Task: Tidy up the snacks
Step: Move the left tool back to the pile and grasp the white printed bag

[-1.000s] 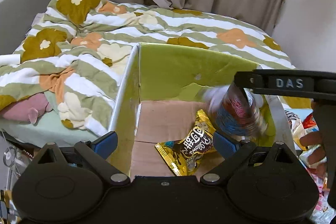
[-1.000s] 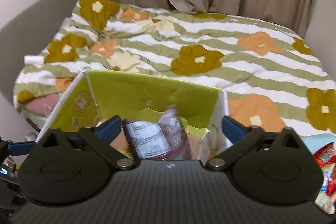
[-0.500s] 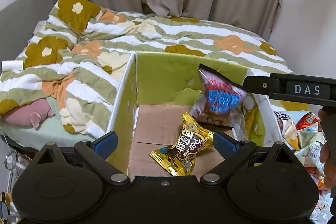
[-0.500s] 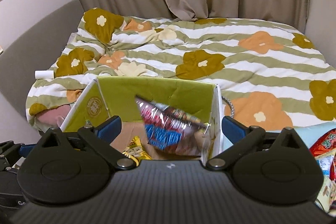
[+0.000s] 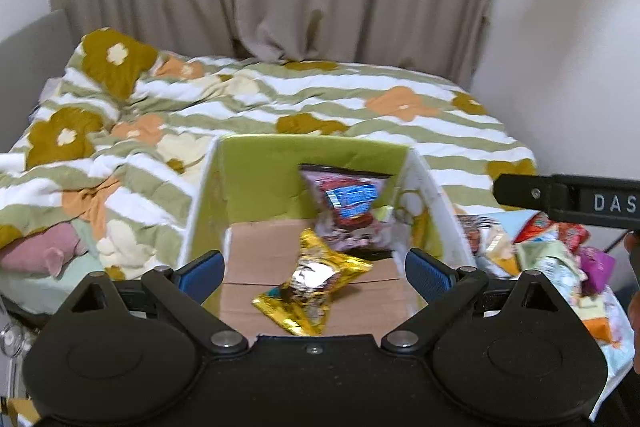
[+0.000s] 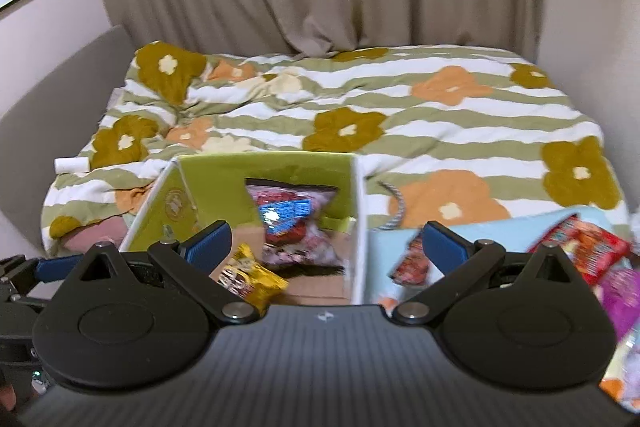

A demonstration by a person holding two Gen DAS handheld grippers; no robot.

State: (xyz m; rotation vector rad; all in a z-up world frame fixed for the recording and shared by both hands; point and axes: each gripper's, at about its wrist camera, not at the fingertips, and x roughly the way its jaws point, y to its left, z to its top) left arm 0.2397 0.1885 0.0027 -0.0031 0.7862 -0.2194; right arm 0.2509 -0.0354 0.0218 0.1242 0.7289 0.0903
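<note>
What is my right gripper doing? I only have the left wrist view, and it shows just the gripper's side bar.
Observer: The right gripper is open, with nothing held between its fingers.
Operator: Anything beyond the box's right wall? That wall blocks my view.
Observer: A grey-and-white cord lies on the floral duvet, just past the green box.
Operator: And the left inner wall? I see it edge-on.
Observer: It carries a round printed emblem.
</note>
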